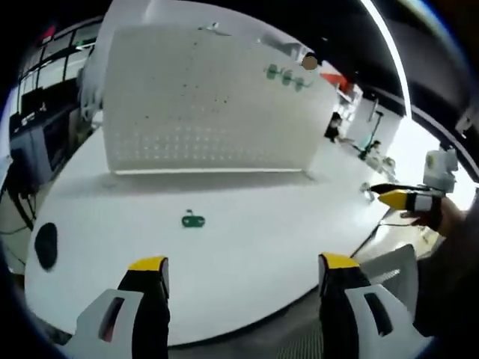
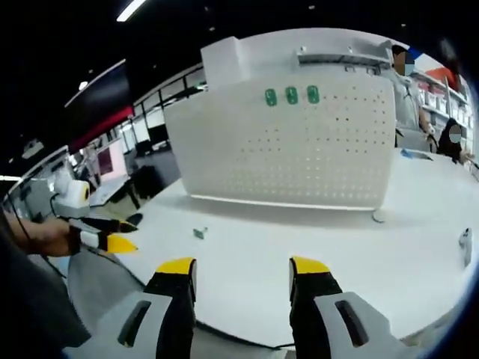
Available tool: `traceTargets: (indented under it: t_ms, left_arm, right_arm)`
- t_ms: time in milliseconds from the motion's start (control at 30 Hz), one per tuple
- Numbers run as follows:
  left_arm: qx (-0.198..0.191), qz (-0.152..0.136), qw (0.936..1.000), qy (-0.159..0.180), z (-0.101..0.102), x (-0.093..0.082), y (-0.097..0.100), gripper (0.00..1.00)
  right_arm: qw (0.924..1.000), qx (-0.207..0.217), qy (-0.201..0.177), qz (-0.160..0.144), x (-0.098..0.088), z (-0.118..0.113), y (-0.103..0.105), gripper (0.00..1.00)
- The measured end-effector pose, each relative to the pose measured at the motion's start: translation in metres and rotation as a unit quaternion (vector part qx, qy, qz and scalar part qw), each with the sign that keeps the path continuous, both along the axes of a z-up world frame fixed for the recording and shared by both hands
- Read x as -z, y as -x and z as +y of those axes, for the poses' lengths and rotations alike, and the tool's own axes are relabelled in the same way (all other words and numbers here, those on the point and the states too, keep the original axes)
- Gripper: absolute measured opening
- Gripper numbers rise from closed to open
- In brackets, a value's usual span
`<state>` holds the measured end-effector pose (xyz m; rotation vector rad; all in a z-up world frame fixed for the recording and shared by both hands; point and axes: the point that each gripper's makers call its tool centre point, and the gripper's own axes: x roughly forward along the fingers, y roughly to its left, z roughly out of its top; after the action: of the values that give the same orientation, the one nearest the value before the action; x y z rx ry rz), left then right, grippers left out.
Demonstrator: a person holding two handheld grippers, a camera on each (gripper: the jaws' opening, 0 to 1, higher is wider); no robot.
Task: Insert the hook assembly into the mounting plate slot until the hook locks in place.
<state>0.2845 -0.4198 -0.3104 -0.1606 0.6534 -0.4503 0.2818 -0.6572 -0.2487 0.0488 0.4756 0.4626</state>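
Green and small, the hook assembly (image 1: 193,221) lies alone on the white surface (image 1: 254,247), ahead of the left hand-held gripper (image 1: 243,269) and short of the upright pegboard mounting plate (image 1: 202,105), where three more green hooks (image 2: 292,95) already hang; both the left and the right hand-held gripper (image 2: 241,269) stand with jaws apart, holding nothing. Its long axis seems to run across the left gripper view, though which end bears the hook is too small to tell. Picking it up looks like the step in hand, best done by closing across its narrow width, leaving the insertion end free for a slot.
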Motion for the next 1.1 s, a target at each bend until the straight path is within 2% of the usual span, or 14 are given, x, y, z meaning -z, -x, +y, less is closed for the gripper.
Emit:
traceTargets:
  t_ms: [100, 267, 533, 800, 1100]
  left_arm:
    - [-0.002, 0.014, 0.9999, 0.009, 0.001, 0.011, -0.006, 0.83]
    - [0.007, 0.035, 0.9994, 0.003, -0.002, 0.032, -0.015, 0.81]
    - [0.012, 0.060, 0.9980, 0.016, -0.008, 0.055, -0.046, 0.77]
    - [0.012, 0.057, 0.9980, 0.025, -0.014, 0.062, -0.083, 0.75]
    - [0.027, 0.072, 0.9968, 0.022, -0.021, 0.075, -0.098, 0.73]
  right_arm:
    - [1.0000, 0.001, 0.002, 0.002, 0.002, 0.002, -0.002, 0.50]
    - [0.9999, -0.003, 0.004, 0.015, 0.010, 0.007, -0.004, 0.50]
    - [0.9991, 0.006, -0.003, 0.043, 0.021, 0.009, -0.010, 0.50]
    - [0.9986, 0.009, 0.002, 0.052, 0.023, 0.006, -0.023, 0.50]
    - [0.9978, 0.020, 0.005, 0.063, 0.029, 0.001, -0.030, 0.49]
